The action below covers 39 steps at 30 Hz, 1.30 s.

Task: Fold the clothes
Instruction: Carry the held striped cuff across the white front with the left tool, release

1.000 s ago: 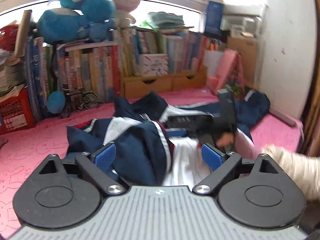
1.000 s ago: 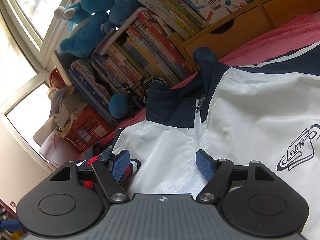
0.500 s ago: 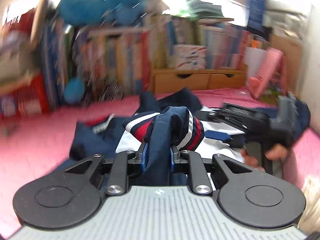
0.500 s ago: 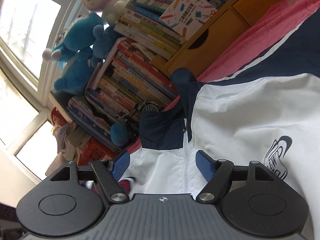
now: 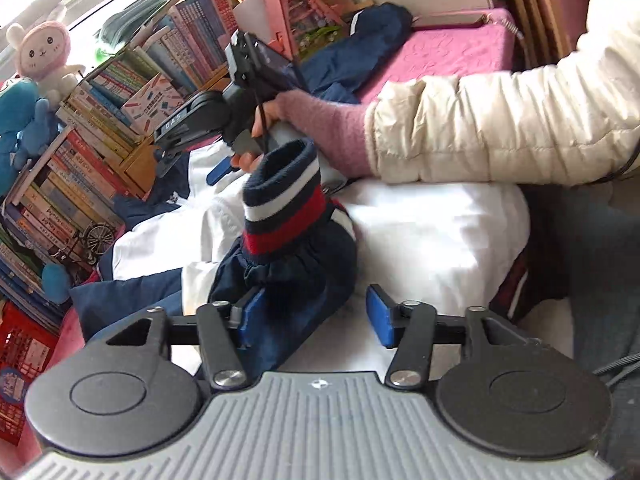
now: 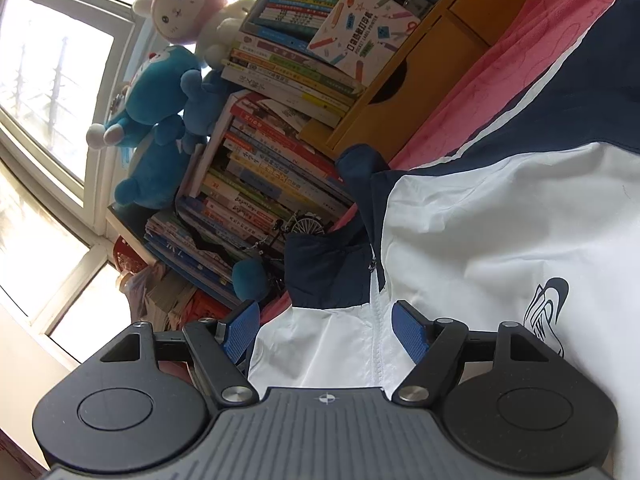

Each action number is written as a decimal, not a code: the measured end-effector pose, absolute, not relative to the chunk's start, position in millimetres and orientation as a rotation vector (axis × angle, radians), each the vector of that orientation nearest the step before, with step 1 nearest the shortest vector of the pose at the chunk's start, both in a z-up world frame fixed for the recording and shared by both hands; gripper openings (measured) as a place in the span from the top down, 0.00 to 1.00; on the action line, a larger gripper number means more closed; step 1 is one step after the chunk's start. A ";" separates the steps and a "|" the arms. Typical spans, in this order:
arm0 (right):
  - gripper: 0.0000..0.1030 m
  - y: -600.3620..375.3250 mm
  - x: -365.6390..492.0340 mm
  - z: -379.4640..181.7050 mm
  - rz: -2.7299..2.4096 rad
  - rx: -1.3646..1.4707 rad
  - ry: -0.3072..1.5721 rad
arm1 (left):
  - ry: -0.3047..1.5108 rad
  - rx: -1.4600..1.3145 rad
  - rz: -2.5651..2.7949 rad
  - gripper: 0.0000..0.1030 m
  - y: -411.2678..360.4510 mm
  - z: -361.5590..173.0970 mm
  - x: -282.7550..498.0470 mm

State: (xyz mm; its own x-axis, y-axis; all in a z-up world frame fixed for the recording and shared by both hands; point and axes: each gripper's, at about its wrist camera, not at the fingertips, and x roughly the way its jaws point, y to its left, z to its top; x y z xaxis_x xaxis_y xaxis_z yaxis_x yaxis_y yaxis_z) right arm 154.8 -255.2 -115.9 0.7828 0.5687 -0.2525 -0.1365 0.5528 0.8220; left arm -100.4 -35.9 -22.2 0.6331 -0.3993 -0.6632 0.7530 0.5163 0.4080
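My left gripper (image 5: 314, 318) has its jaws opening: the blue pads stand apart, and the navy sleeve (image 5: 292, 280) of the white-and-navy zip jacket (image 5: 432, 236) lies between them, brushing the left pad but clear of the right one, so nothing is pinched. The sleeve's ribbed cuff (image 5: 286, 200), striped navy, white and red, stands up just ahead of the pads, resting on the jacket's white front.

The jacket is spread across the pink patterned bedcover (image 5: 452, 52), its navy collar (image 6: 328, 268) toward the crowded shelves of colourful books (image 6: 276, 140). A second navy sleeve (image 5: 360, 44) trails away toward the far corner of the bed.

My right gripper (image 6: 326, 334), seen from the left wrist as a black tool (image 5: 224, 108) held in my right hand (image 5: 260, 136) with its pink knitted cuff and cream quilted sleeve, hovers low over the jacket's chest. Its jaws are spread, with the white zip line (image 6: 376, 320) running between the blue pads; whether the pads touch the fabric I cannot tell. A navy printed logo (image 6: 548, 312) lies just to the right of them.

Blue (image 6: 156, 120) and pink plush toys (image 6: 188, 4) sit on top of the books by the window.
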 end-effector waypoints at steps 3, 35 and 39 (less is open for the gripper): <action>0.28 -252.9 154.8 -115.0 0.442 0.871 0.541 | 0.546 0.598 -0.751 0.30 -32.3 -7.1 -97.3; 0.95 -195.1 89.0 -30.0 0.658 -0.001 0.455 | 0.498 0.614 -0.672 0.58 -39.4 -49.1 -74.0; 0.85 -277.5 202.3 -13.3 0.181 0.136 0.451 | 0.494 0.571 -0.664 0.54 -40.9 -50.8 -64.2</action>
State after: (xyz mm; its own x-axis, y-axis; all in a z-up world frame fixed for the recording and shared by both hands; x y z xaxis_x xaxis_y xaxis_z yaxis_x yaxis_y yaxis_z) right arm 202.3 -277.5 -13.3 0.8843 0.2036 -0.4201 -0.1437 0.9749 0.1700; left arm -64.2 -40.9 -50.8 0.6856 -0.4279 -0.5889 0.6869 0.6480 0.3289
